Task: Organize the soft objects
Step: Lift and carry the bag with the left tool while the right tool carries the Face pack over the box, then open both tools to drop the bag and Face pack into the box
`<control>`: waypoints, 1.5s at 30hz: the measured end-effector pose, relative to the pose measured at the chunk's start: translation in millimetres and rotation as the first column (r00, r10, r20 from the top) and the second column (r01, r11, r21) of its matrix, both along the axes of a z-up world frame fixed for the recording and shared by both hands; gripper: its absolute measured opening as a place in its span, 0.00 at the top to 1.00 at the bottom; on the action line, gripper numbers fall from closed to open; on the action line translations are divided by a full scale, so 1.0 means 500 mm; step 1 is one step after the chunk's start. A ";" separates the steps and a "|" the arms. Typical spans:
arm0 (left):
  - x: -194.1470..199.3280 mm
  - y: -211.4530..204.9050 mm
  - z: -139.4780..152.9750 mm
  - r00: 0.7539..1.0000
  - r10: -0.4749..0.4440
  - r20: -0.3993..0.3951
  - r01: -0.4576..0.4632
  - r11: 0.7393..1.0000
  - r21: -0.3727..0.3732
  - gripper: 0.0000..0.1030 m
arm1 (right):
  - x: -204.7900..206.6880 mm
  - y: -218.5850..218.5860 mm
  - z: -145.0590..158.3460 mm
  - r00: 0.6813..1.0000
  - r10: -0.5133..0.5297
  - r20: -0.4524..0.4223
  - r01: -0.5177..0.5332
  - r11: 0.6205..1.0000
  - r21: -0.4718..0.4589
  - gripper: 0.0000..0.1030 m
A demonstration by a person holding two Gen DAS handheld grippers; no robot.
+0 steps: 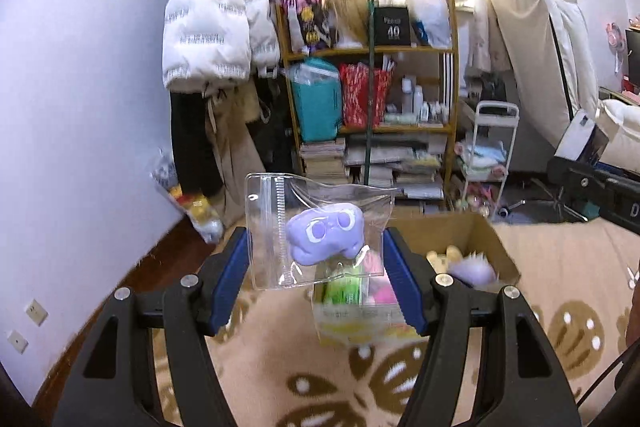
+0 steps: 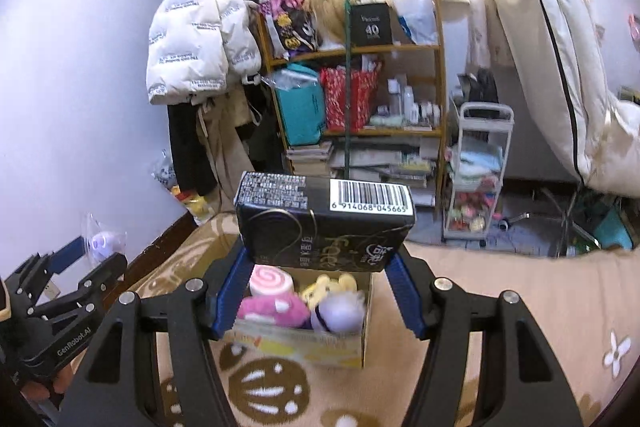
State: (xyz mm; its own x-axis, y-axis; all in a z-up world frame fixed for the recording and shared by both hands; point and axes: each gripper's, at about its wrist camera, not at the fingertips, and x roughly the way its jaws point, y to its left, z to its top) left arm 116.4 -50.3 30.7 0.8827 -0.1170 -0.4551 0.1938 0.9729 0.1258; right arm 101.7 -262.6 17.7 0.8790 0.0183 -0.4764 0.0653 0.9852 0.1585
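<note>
My left gripper [image 1: 316, 267] is shut on a clear zip bag [image 1: 312, 231] holding a purple plush [image 1: 324, 235], lifted above the near end of a cardboard box [image 1: 486, 239]. My right gripper [image 2: 316, 275] is shut on a black tissue pack [image 2: 324, 223] with a barcode, held above the same box [image 2: 316, 345]. The box sits on a beige patterned bed cover and holds a pink swirl plush [image 2: 270, 283], a pink plush [image 2: 272, 309], a yellow plush [image 2: 332, 285] and a purple furry plush [image 2: 340, 313]. The left gripper also shows in the right wrist view [image 2: 92, 259].
A wooden shelf [image 1: 372, 87] with bags, books and bottles stands ahead. A white puffer jacket [image 1: 212, 27] hangs on the left. A white trolley [image 2: 480, 171] stands by the shelf. A rolled white mattress [image 2: 560, 47] leans on the right.
</note>
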 end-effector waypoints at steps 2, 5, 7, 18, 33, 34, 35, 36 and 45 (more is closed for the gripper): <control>0.009 -0.010 0.016 1.000 -0.002 0.027 0.002 1.000 0.015 0.36 | 0.013 0.001 0.010 1.000 0.006 0.013 -0.006 1.000 -0.011 0.34; 0.027 -0.026 0.035 0.998 -0.013 0.053 0.011 1.000 0.028 0.36 | 0.034 0.002 0.018 1.000 0.014 0.021 -0.014 1.000 -0.017 0.34; 0.038 -0.034 0.038 0.998 -0.017 0.062 0.016 1.000 0.025 0.36 | 0.050 0.001 0.019 0.999 0.022 0.027 -0.022 1.000 -0.002 0.34; 0.089 -0.051 -0.043 0.999 0.017 0.033 -0.019 0.999 0.048 0.35 | 0.113 0.003 -0.055 0.998 0.030 -0.058 -0.030 0.999 0.013 0.34; 0.163 -0.032 -0.133 0.988 0.002 -0.154 -0.001 1.000 0.011 0.32 | 0.163 0.016 -0.168 0.982 0.054 -0.183 -0.050 0.998 0.027 0.34; 0.164 -0.033 -0.137 0.986 -0.007 -0.164 0.008 1.000 0.008 0.32 | 0.164 0.018 -0.171 0.981 0.053 -0.188 -0.050 0.999 0.019 0.33; 0.165 -0.034 -0.139 0.986 -0.009 -0.166 0.010 1.000 0.008 0.32 | 0.165 0.019 -0.173 0.980 0.051 -0.194 -0.049 0.999 0.013 0.33; 0.166 -0.035 -0.141 0.986 -0.009 -0.167 0.011 1.000 0.012 0.32 | 0.166 0.019 -0.176 0.979 0.050 -0.199 -0.049 0.999 0.011 0.33; 0.154 -0.046 -0.138 0.987 -0.023 -0.161 0.026 0.999 0.021 0.13 | 0.168 0.016 -0.182 0.973 0.062 -0.222 -0.056 0.998 0.034 0.21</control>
